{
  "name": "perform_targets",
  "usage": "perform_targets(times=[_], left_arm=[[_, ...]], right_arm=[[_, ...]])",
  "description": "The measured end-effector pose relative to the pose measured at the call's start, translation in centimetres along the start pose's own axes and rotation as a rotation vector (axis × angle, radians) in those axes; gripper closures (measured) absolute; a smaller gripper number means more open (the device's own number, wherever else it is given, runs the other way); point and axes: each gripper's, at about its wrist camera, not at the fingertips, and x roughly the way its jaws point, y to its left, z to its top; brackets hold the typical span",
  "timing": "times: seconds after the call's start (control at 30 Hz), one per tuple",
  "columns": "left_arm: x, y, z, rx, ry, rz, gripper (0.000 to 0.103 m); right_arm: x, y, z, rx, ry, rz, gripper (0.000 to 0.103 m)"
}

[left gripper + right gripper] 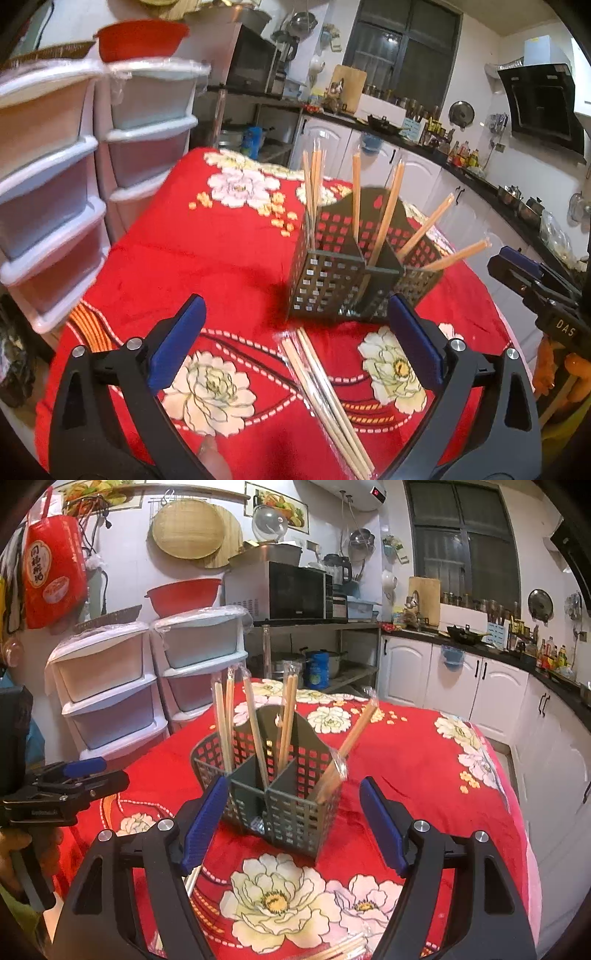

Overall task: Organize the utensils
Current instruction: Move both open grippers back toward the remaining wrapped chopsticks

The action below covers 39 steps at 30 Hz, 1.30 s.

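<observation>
- Your left hand-held gripper [295, 343] is spread wide, nothing between the blue pads; the wrapped chopsticks [325, 398] lie on the table just below and between the fingers.
- Your right hand-held gripper [291, 827] is also apart and empty, hanging just in front of the caddy [269, 790].
- No earlier picture to compare with, so only the present state is given.
- The caddy sits mid-table on the red flowered cloth [207, 266]. It's dark perforated plastic, boxy, with inner dividers and a taller curved back wall.
- Several pairs already stand in its compartments, leaning at different angles; one pair [347, 746] tilts far out over the right corner.
- A few more wrapped sticks [347, 950] lie at the bottom edge of the right view.
- Handling guess: the chopsticks are thin, stiff and light, looks like bamboo or wood. The clear sleeve is slick and crinkly, so expect the pair to slide or rotate in the pads.
- Take hold near the middle, across the width of the pair, so both sticks get pinched together. A grip near one end will likely let them droop or pivot.
- They lie flat on soft plush cloth, so the pads may dig into the fabric; come in low and square.
- The caddy looks light and could shift or tip if you bump it or load the outer corner.
</observation>
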Motion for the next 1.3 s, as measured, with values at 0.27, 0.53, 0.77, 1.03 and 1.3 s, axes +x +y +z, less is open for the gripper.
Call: perform_targets(times=[0.27, 0.53, 0.77, 1.03, 1.3], left_arm=[[1.0, 0.3, -1.9, -0.01, 0.04, -0.003, 0.013], [2.2, -0.2, -3.3, -0.005, 0.08, -0.018, 0.013], [3.2, -0.5, -4.8, 0.011, 0.125, -0.015, 0.013], [4.2, -0.3, -6.3, 0.004, 0.163, -0.014, 0.015], [5.8, -0.2, -7.2, -0.021, 0.219, -0.053, 0.047]], right_arm=[[-0.1, -0.9, -2.0, 0.021, 0.041, -0.015, 0.032], [-0.4, -2.2, -3.9, 0.045, 0.074, -0.039, 0.032], [-0.1, -2.9, -6.0, 0.065, 0.125, -0.043, 0.032], [0.4, -3.4, -8.0, 0.088, 0.172, -0.025, 0.032], [1.0, -4.7, -9.5, 0.114, 0.225, -0.017, 0.032]])
